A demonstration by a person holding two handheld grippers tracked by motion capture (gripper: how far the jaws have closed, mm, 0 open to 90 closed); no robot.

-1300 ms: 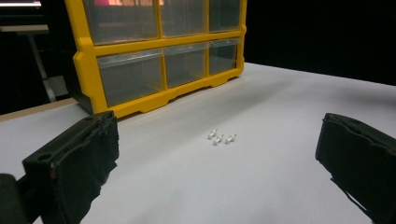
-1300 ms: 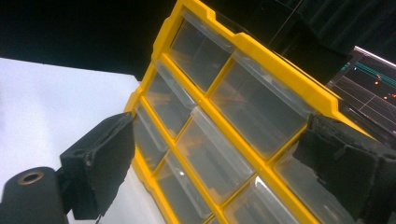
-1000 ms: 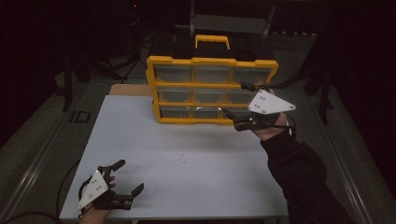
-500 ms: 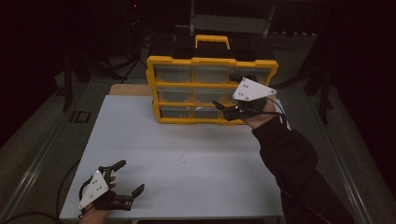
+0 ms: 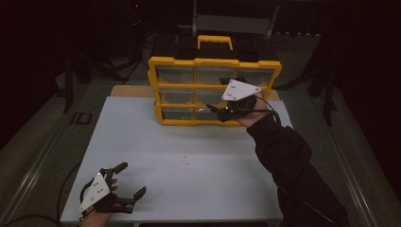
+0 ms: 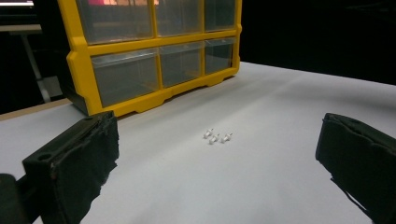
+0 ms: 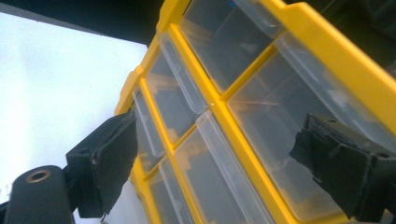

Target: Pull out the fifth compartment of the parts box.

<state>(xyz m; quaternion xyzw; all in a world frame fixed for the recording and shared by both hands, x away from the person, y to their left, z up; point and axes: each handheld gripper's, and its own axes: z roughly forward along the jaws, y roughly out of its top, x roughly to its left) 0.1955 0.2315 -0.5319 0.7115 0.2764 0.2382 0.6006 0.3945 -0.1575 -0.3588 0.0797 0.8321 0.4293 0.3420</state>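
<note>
Yellow drawer cabinet (image 5: 213, 90), upright at the far edge of the white table (image 5: 189, 189), with three rows of three clear drawers and a yellow carry handle (image 5: 215, 41) on top. The right gripper (image 5: 222, 111) is raised directly in front of the cabinet's lower right drawers, its grey plate (image 5: 240, 90) uppermost. In the right gripper view the cabinet (image 7: 261, 93) lies just ahead of the tool and appears tilted because the camera is rolled. The two black jaws stand wide apart with nothing between them: one is seen against the drawers nearer the table surface, the other against a drawer close to the yellow outer frame. Whether either jaw touches a drawer front cannot be told. The person's dark sleeve (image 5: 288, 161) extends back from this gripper toward the near right corner of the table.

Three small white pieces (image 6: 217, 137) lie close together on the bare table, between the cabinet and the left gripper (image 5: 126, 182). In the left gripper view they lie ahead of the tool, roughly midway between its jaws, with the cabinet (image 6: 154, 56) beyond them to the left. The left gripper sits low at the near left corner of the table, well apart from the cabinet, jaws spread and empty.
</note>
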